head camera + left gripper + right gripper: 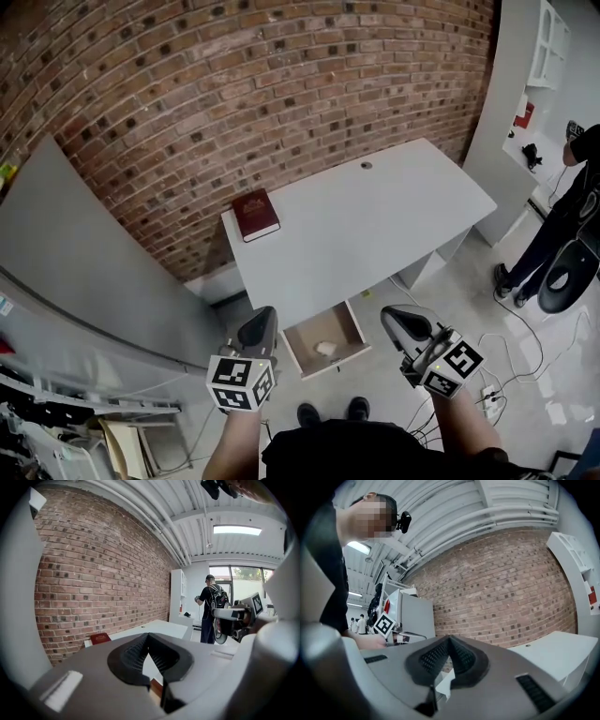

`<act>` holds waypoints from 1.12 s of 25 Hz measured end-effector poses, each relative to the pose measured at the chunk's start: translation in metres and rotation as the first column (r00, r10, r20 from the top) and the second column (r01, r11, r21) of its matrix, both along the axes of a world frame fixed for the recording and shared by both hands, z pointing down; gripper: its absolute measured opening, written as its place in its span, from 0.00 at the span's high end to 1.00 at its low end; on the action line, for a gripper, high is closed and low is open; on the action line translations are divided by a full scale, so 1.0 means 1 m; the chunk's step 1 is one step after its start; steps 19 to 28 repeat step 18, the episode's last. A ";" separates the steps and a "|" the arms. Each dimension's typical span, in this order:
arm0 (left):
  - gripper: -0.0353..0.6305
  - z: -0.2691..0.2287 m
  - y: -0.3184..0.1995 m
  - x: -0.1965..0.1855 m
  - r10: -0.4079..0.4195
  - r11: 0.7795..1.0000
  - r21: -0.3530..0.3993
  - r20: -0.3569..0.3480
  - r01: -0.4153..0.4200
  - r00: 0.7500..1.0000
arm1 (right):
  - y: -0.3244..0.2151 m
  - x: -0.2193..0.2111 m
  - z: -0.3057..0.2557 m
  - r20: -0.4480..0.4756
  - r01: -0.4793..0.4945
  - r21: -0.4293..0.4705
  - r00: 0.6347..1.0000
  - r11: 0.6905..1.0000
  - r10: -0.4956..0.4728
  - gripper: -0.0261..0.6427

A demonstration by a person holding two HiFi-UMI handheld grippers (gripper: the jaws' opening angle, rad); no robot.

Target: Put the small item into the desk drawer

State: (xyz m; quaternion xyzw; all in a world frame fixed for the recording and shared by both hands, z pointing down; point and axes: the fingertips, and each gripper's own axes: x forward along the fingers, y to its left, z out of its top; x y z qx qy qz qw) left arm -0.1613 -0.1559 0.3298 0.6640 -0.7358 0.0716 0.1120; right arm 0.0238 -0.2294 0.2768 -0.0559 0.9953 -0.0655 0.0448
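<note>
While the left tongs (260,323) and right tongs (403,321) sit clenched and empty, the open drawer (345,328) at the near edge of the desk (375,216) holds one small pale item (325,349).

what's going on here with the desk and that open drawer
A person stands at a white rectangular desk holding tongs in each hand. The left tongs and right tongs are both shut and empty, raised in front of the open wood-lined drawer. A small white item already lies in the drawer, which is not yet closed. A dark red hardcover book lies on the desk.
</note>
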 end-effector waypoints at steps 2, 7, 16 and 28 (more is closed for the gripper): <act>0.93 -0.008 0.003 -0.004 0.000 1.000 0.021 0.011 -0.001 1.000 | 0.003 -0.004 -0.008 0.016 -0.012 0.006 1.000 1.000 0.012 0.94; 0.93 -0.017 0.013 -0.018 -0.003 0.999 0.052 0.022 0.002 1.000 | 0.015 -0.020 -0.004 -0.008 -0.019 0.026 1.000 0.999 0.019 0.94; 0.93 -0.015 0.025 -0.031 -0.008 0.998 0.055 0.012 0.008 1.000 | 0.023 -0.031 -0.006 0.004 -0.030 0.003 1.000 1.000 0.030 0.94; 0.93 -0.014 0.027 -0.034 -0.009 0.999 0.050 0.007 0.008 1.000 | 0.025 -0.034 -0.011 0.015 -0.027 0.000 1.000 1.000 0.027 0.94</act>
